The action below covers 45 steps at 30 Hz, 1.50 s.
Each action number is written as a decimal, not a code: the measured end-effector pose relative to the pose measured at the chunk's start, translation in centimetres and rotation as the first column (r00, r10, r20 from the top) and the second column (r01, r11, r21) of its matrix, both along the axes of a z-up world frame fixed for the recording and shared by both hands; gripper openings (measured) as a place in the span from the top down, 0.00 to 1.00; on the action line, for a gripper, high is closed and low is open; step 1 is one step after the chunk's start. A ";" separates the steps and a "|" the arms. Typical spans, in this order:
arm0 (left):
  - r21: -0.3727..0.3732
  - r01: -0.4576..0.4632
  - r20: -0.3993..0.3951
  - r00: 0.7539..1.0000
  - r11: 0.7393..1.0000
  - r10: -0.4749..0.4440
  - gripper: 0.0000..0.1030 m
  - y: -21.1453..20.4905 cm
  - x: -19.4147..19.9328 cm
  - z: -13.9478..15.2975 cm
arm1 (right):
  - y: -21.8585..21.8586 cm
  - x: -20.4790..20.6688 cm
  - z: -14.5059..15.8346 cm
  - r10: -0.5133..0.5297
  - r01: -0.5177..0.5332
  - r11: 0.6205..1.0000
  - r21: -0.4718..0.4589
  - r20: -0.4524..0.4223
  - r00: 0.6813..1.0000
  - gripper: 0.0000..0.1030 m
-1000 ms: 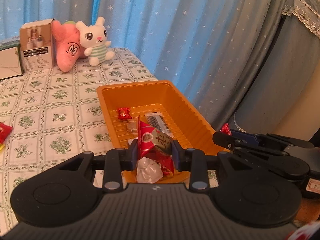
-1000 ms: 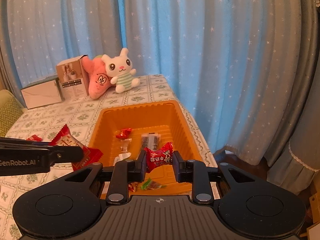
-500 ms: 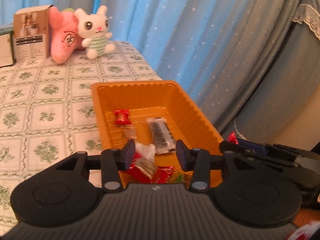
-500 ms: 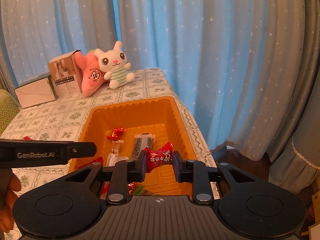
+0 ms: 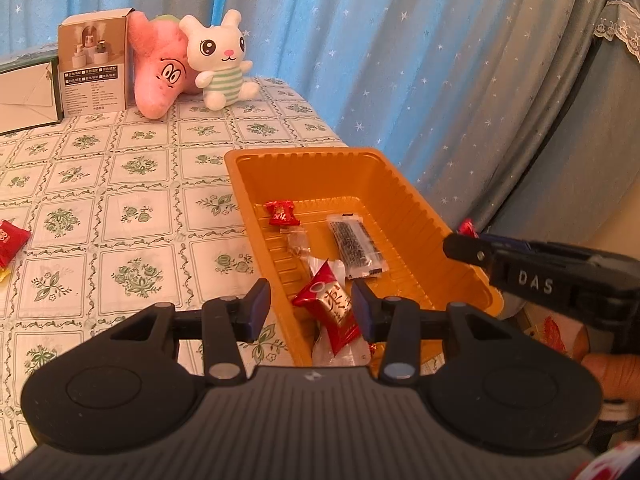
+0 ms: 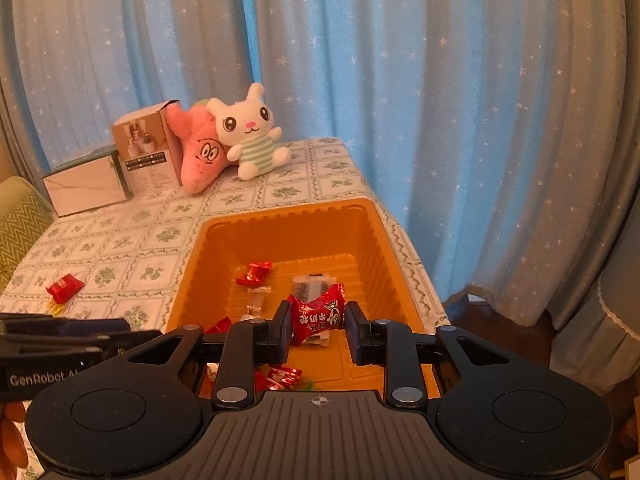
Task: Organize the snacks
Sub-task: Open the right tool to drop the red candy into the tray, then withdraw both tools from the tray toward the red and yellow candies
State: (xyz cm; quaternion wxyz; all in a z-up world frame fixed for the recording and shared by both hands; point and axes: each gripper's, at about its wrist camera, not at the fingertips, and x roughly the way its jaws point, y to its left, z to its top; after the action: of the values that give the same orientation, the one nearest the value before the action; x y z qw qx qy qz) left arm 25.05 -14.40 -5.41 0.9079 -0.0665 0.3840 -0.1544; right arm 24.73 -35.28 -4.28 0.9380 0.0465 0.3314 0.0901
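Nearest in the left view, the left gripper (image 5: 310,306) hangs over the near end of an orange tray (image 5: 404,194), its fingers spread wide and holding nothing. A red snack packet (image 5: 332,308) lies in the tray below the gap, judged as already dropped in.

In the right view, the right gripper (image 6: 318,328) hovers over the same tray (image 6: 372,240), its fingers narrow around a red wrapped candy (image 6: 318,314); whether they press it or are letting go cannot be told.

Farther into the tray lie a small red candy (image 5: 283,213), a dark bar in clear wrap (image 5: 357,246) and other sweets.

On the worktop (image 6: 120,248) to the left, one red packet (image 6: 64,288) waits outside the tray, so the task looks well along but unfinished. Only the right view shows this packet whole. Plush toys (image 6: 224,144) and boxes (image 6: 148,148) stand at the back.
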 end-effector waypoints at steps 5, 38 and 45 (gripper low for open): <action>0.019 -0.017 0.007 1.000 1.000 0.017 0.61 0.5 -0.5 0.3 | 0.1 0.5 -0.3 0.012 -0.011 0.999 0.042 -0.007 1.000 0.40; 0.044 -0.136 0.058 0.989 0.990 0.133 0.61 7.2 -14.0 5.2 | 5.2 -12.9 3.9 -0.017 0.018 0.995 0.103 -0.011 1.000 0.40; 0.054 -0.186 0.061 0.981 0.981 0.182 0.61 10.2 -15.9 5.4 | 8.9 -13.8 3.9 0.058 -0.057 0.993 0.101 -0.012 0.998 0.40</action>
State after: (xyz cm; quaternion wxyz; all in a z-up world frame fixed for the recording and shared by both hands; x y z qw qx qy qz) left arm 9.11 -4.23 -0.02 0.9302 -0.0706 0.3552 -0.0602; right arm 10.98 -26.36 -0.41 0.9290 0.0848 0.3347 0.1332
